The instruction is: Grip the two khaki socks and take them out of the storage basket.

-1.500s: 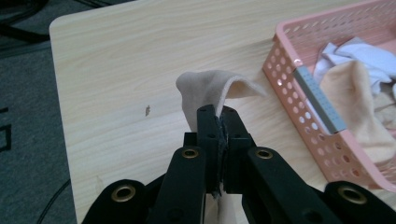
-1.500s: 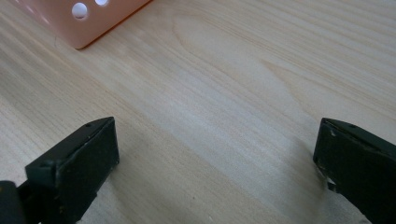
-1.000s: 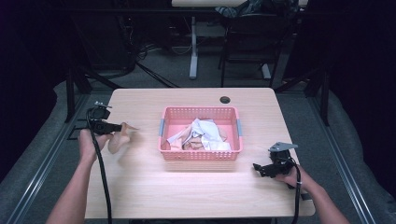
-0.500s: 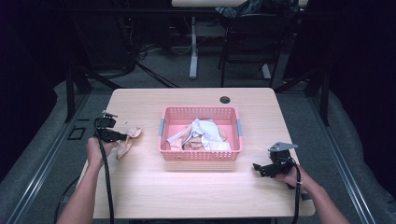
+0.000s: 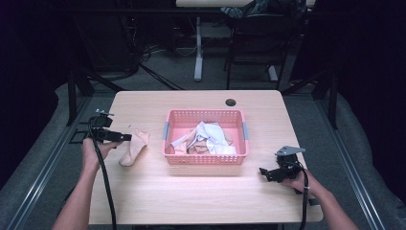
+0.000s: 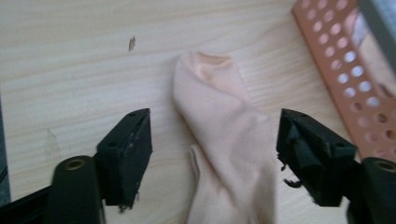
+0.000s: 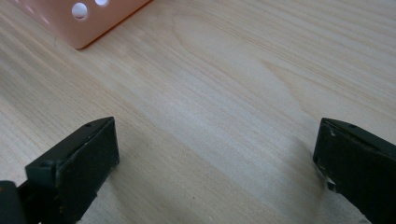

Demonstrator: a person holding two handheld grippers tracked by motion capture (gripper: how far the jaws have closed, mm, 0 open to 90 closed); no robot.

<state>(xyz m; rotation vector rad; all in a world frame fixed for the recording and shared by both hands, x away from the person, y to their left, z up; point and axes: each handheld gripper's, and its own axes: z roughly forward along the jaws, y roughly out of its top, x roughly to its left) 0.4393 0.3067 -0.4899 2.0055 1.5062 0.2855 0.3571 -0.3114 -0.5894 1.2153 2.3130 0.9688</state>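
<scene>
While the left gripper [image 5: 125,137] hovered over the bench [image 5: 201,201] at its left side, its fingers [image 6: 126,149] stood wide apart and empty, one on each side of the peach sock [image 6: 229,154]. That sock [image 5: 134,147] lay flat on the bench, just left of the pink basket [image 5: 206,158], which held crumpled white and peach cloth [image 5: 208,139]. The right gripper [image 5: 265,173] sat low at the bench's right front, its fingers [image 7: 79,163] likewise wide apart over bare wood, near a basket corner [image 7: 84,21].
</scene>
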